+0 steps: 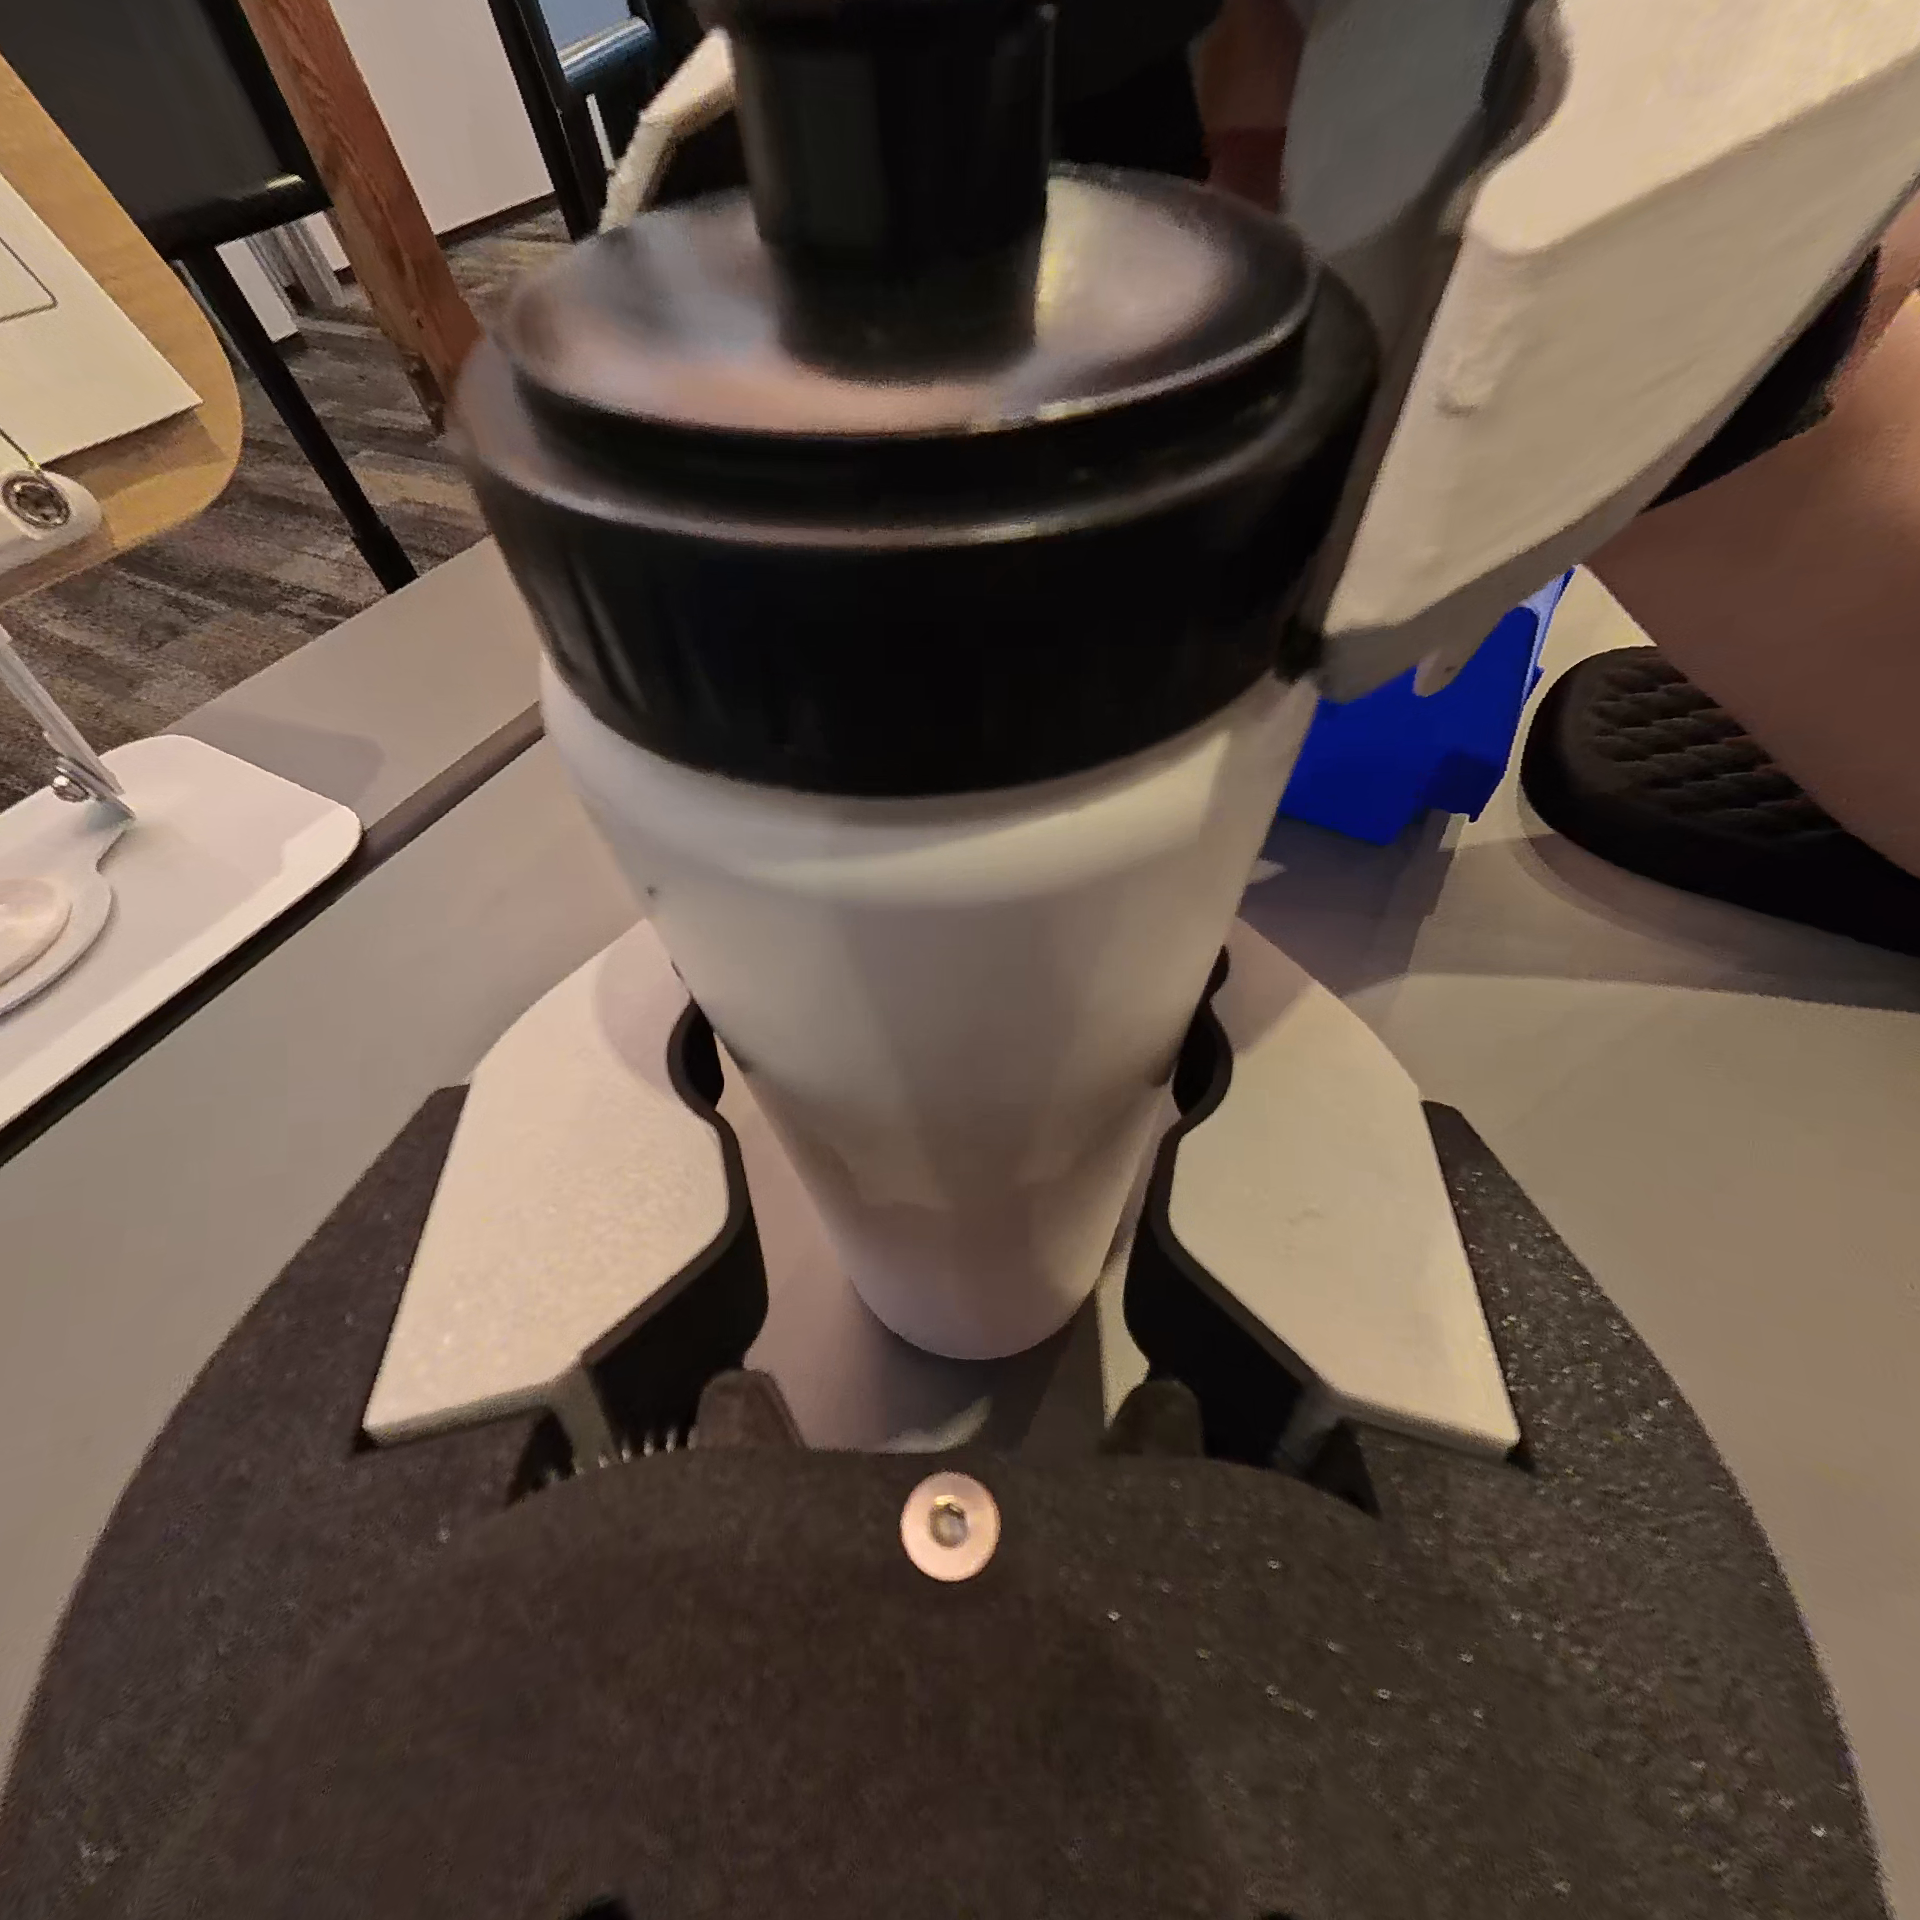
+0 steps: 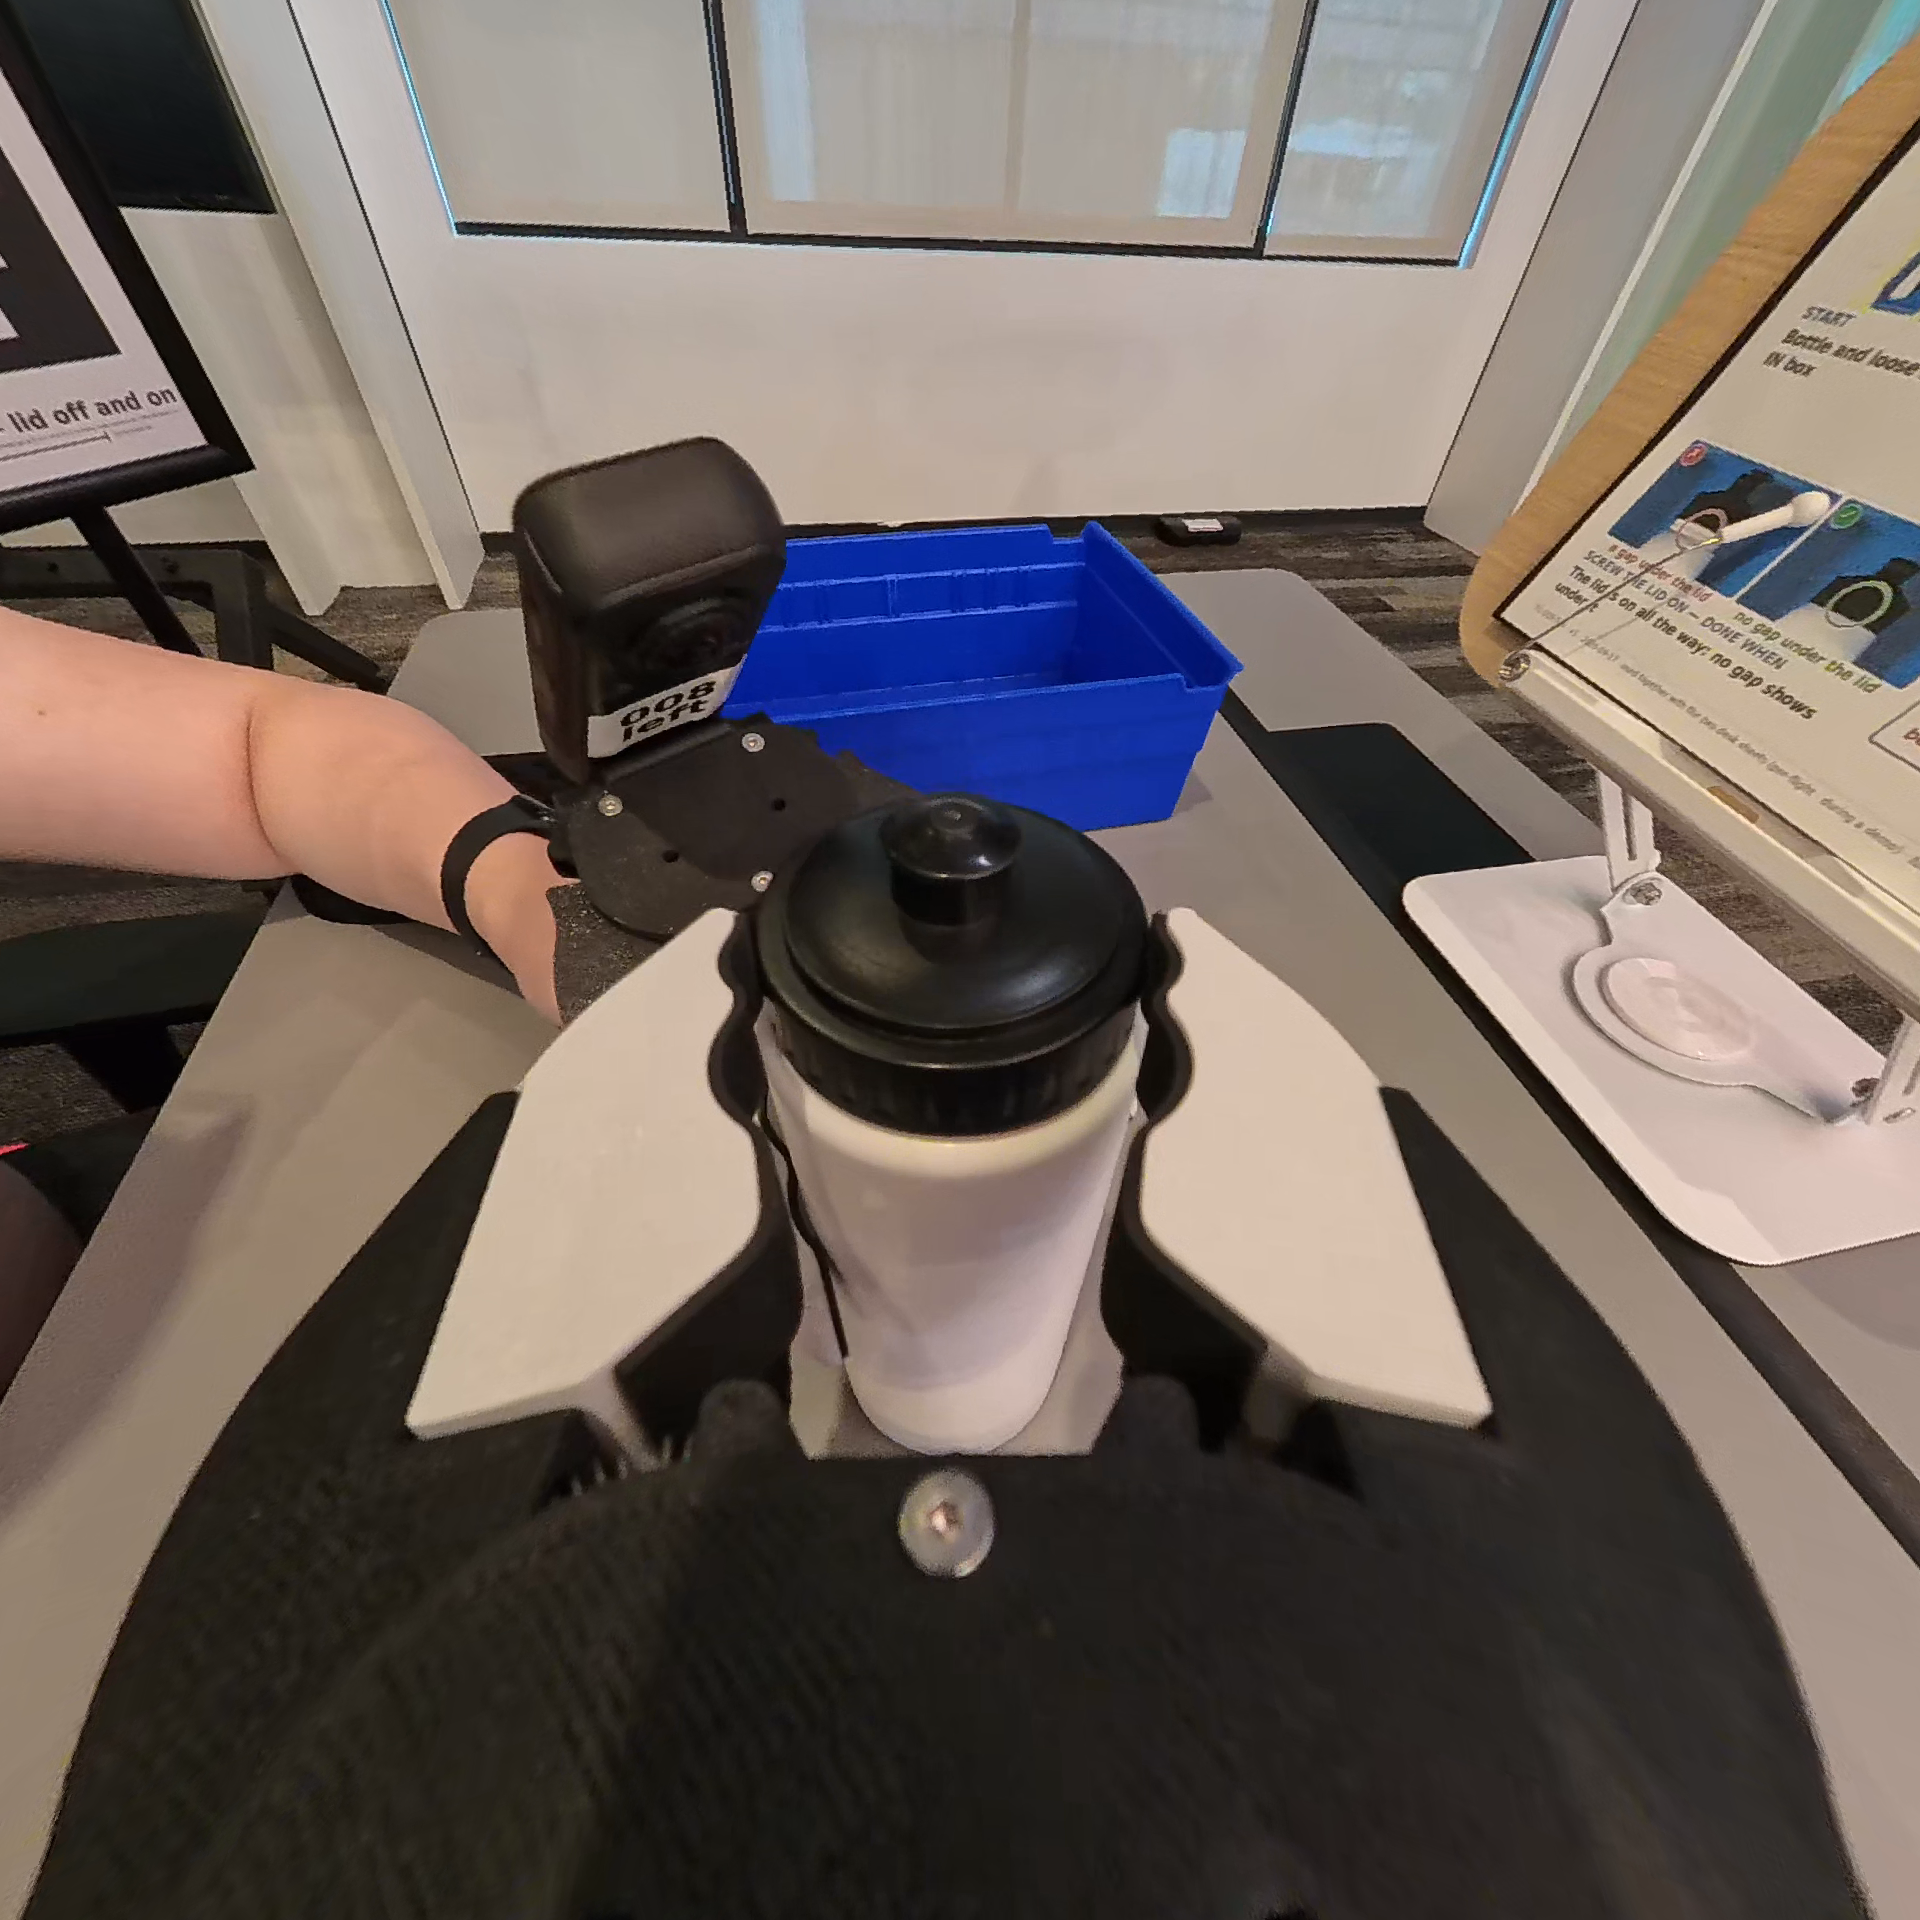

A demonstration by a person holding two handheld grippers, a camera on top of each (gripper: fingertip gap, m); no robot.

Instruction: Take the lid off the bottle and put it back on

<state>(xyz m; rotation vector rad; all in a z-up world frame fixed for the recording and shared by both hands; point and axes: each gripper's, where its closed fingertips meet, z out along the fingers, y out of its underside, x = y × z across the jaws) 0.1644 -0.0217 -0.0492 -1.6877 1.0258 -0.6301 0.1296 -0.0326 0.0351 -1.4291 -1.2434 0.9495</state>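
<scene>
Jaws of the left gripper (image 1: 940,1049) are seen closed on the lower body of the white plastic bottle (image 1: 935,997), which stands upright on the grey table (image 1: 260,1143) between its grey fingers (image 1: 561,1195). Its black ribbed screw lid (image 1: 914,644), topped by a spout, is seated on the bottle's neck. To the right, the right gripper (image 2: 951,997) is clamped around that lid (image 2: 951,977), a finger pressed against each side. Behind the bottle an open blue plastic bin (image 2: 997,665) is set, and a white document stand (image 2: 1662,1039) is placed at far right.
</scene>
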